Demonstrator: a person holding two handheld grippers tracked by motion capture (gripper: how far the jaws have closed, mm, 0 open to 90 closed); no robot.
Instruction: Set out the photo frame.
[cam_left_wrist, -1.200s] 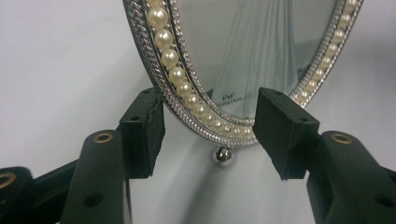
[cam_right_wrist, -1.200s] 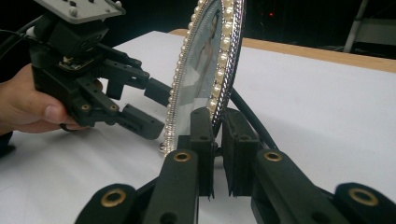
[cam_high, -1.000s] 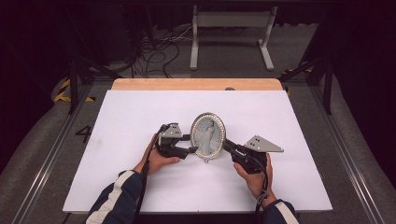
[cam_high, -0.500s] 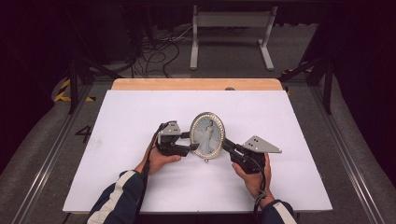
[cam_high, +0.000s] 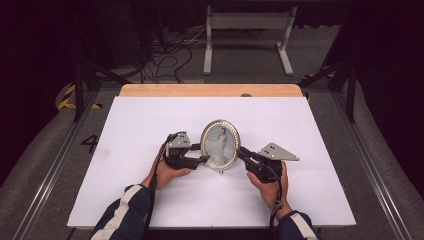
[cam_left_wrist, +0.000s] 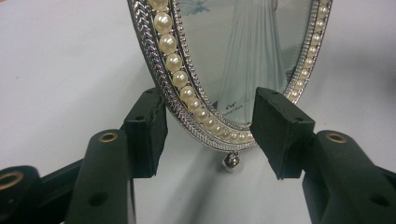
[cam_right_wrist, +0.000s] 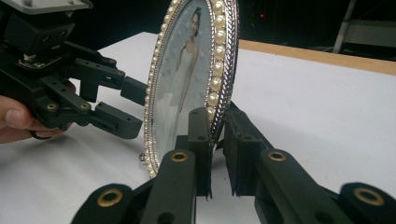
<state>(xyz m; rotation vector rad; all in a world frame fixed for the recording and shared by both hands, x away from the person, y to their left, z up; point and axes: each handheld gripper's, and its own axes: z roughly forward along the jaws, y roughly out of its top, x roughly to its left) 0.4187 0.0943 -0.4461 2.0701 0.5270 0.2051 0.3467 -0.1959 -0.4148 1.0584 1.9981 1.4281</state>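
An oval picture frame (cam_high: 220, 144) with a pearl and silver rim stands upright on the white table (cam_high: 150, 125). It holds a photo of a person in a white dress. My right gripper (cam_high: 240, 152) is shut on the frame's right rim (cam_right_wrist: 219, 88), one pad in front and one behind (cam_right_wrist: 215, 140). My left gripper (cam_high: 202, 153) straddles the frame's lower left edge (cam_left_wrist: 201, 116). Its jaws have just been closing, with gaps still showing beside both pads (cam_left_wrist: 210, 133). From the right gripper view, the left gripper (cam_right_wrist: 130, 107) reaches in at the frame's far side.
A small ball foot (cam_left_wrist: 231, 161) under the frame hangs just above the table. A wooden strip (cam_high: 210, 90) runs along the table's far edge. Beyond it are floor cables (cam_high: 170, 55) and a metal stand (cam_high: 247, 30). Rails flank both sides of the table.
The left gripper's jaws have drawn slightly closer around the frame's edge. Both hands and the frame have stayed in place.
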